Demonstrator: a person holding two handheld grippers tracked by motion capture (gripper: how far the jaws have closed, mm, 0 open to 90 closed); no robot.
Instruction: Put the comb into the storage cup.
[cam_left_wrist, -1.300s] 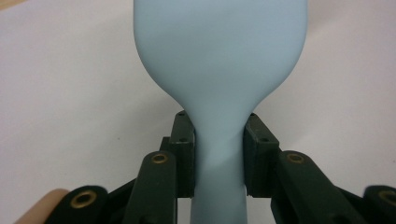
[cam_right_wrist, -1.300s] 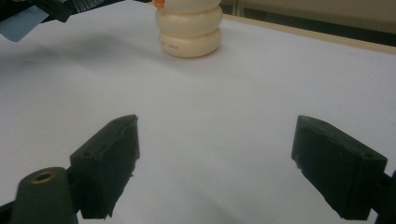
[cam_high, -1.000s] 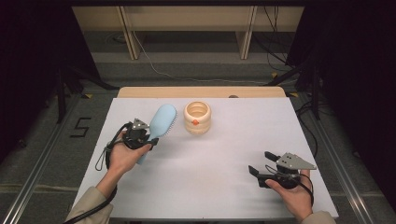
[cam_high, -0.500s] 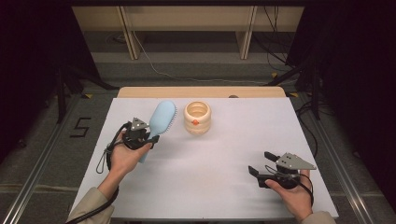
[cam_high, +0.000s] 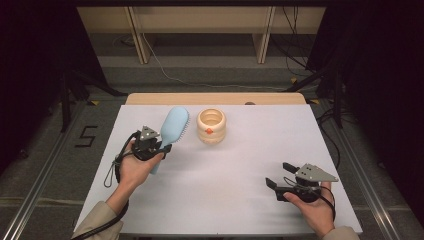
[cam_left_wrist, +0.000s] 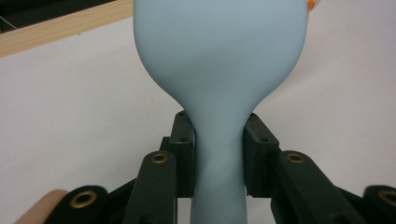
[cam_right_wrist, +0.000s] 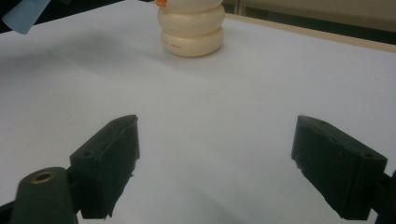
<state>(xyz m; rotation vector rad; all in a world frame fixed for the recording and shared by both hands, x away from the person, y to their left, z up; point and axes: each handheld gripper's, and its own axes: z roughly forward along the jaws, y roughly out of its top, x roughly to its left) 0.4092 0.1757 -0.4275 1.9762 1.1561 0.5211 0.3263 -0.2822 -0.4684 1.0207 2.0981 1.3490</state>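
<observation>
The left gripper is clamped on the handle of a pale blue brush; in the left gripper view both black jaws press on the narrow neck of the brush, one on each side, just below where it widens into the head. The brush's long axis runs straight out ahead of the jaws, with the broad head pointing away from the hand toward the far edge of the table and the handle's end reaching back under the gripper toward the person. Its smooth back faces the gripper's camera, and in the high view the bristles show along its right edge.

Just beyond the brush head and to its right stands a cream ribbed jar with an orange mark on its side, near the head but apart from it. It is the only thing near the brush on that side.

The right gripper is well apart, near the table's near right corner, with its jaws spread wide and nothing between them; the jar stands far ahead of it.

The white table lies bare to the left of the brush and between the two grippers. A wooden strip runs along the far edge, past the brush head.
</observation>
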